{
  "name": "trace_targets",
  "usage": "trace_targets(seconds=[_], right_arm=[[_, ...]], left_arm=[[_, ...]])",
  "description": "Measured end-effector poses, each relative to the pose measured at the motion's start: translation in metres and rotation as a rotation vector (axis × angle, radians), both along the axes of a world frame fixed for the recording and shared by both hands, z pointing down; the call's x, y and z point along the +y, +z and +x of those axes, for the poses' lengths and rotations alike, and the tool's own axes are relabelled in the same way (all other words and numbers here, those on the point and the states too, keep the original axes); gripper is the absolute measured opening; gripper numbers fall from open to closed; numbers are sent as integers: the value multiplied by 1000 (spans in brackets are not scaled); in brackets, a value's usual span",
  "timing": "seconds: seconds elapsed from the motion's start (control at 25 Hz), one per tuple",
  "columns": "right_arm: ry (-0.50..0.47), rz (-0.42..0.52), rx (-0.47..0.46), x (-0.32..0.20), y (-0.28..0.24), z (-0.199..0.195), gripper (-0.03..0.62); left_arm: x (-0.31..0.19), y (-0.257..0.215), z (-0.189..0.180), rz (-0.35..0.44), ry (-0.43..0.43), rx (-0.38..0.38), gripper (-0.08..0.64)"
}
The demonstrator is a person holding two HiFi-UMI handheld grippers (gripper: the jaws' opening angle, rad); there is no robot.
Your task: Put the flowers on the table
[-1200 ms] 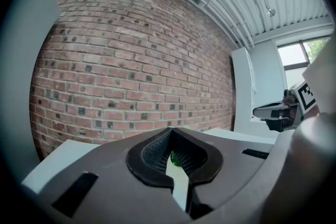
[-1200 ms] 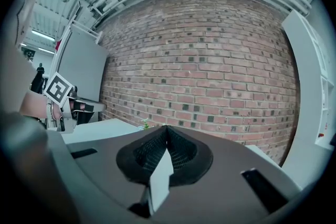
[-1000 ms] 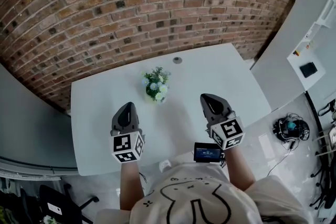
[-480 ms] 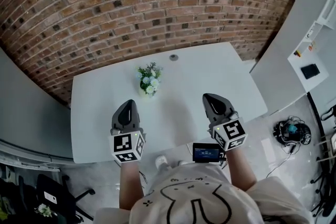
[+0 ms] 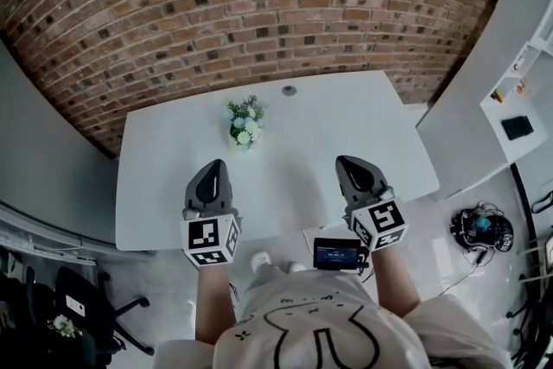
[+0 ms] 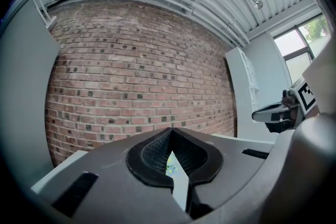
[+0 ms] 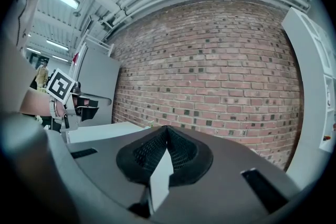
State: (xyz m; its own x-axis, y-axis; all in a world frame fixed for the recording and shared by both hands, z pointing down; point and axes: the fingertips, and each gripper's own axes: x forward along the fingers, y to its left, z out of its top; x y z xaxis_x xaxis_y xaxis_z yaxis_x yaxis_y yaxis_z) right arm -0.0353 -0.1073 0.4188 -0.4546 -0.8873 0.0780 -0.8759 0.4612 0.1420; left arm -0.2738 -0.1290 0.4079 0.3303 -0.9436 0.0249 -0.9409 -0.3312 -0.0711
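Fingers pressed together, empty, on both left gripper (image 5: 213,168) and right gripper (image 5: 348,162); the flowers (image 5: 243,123) stand near the table's (image 5: 346,121) far edge, likely light and fragile, best gripped low at the base.

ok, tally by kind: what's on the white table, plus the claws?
Flower bunch: 1
Small grey disc: 1
Claws: 2 (left claw, right claw), both empty
Total: 4
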Motion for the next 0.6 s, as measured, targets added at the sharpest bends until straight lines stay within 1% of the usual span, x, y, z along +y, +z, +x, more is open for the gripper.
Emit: trace_targets(seconds=[0.6], right_arm=[[-27, 10, -6, -1, -3, -9, 17]], left_arm=[[7, -3, -11, 5, -38, -6, 12]])
